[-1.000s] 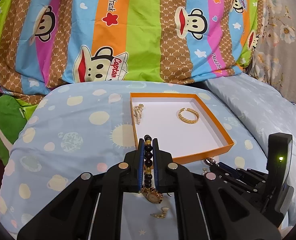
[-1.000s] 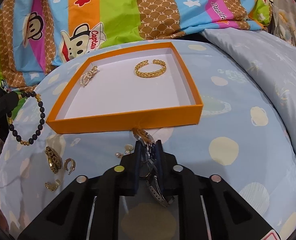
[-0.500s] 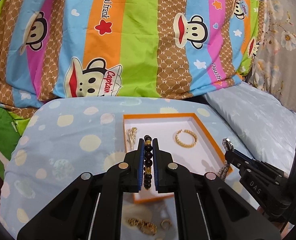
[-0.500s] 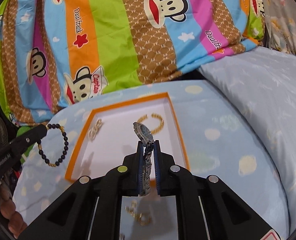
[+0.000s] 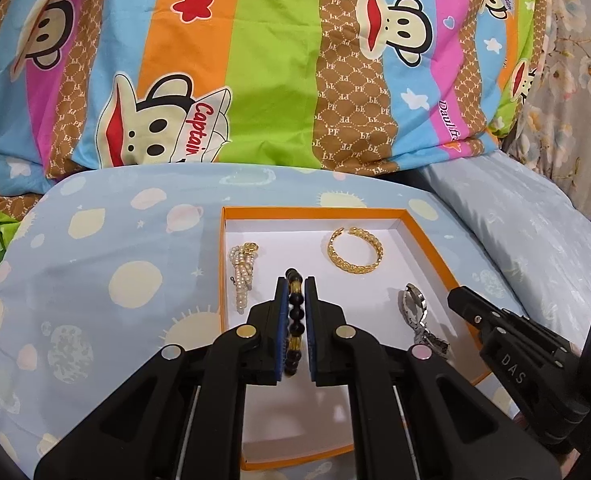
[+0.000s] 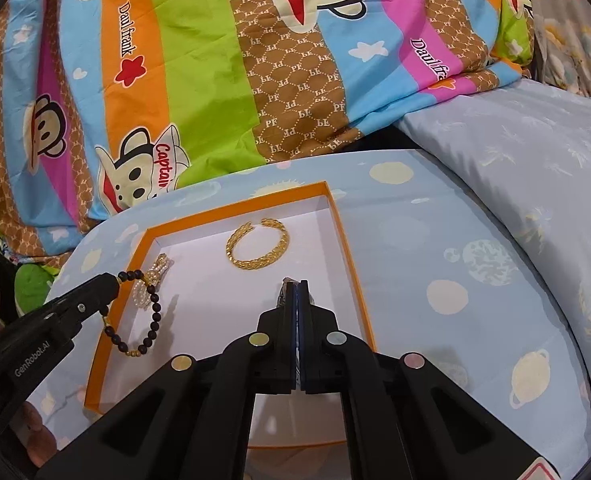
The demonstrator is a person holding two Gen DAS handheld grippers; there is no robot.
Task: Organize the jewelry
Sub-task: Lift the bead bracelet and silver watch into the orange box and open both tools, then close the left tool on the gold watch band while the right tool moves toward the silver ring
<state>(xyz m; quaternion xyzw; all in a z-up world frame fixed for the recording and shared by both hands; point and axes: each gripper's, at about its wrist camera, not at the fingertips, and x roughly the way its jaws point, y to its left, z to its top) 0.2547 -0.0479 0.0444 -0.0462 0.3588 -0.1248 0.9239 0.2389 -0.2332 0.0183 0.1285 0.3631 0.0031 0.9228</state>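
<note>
Left wrist view: the left gripper (image 5: 295, 304) pinches a black bead bracelet (image 5: 294, 312) over the orange box (image 5: 427, 240), which holds a pearl piece (image 5: 242, 276), a gold bangle (image 5: 355, 256) and a silver watch (image 5: 417, 316). The quilt (image 5: 255, 60) reads "Captain"; the right gripper's body reads "DAS".

Right wrist view: the right gripper (image 6: 297, 300) is clamped narrow on the watch (image 6: 283, 294); the left gripper (image 6: 111, 286) reads "GenRobot.AI".

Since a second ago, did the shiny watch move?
Yes. The silver watch, shut in the right gripper, went from the blue sheet in front of the orange box up and forward, and now hangs over the box's white floor.
</note>
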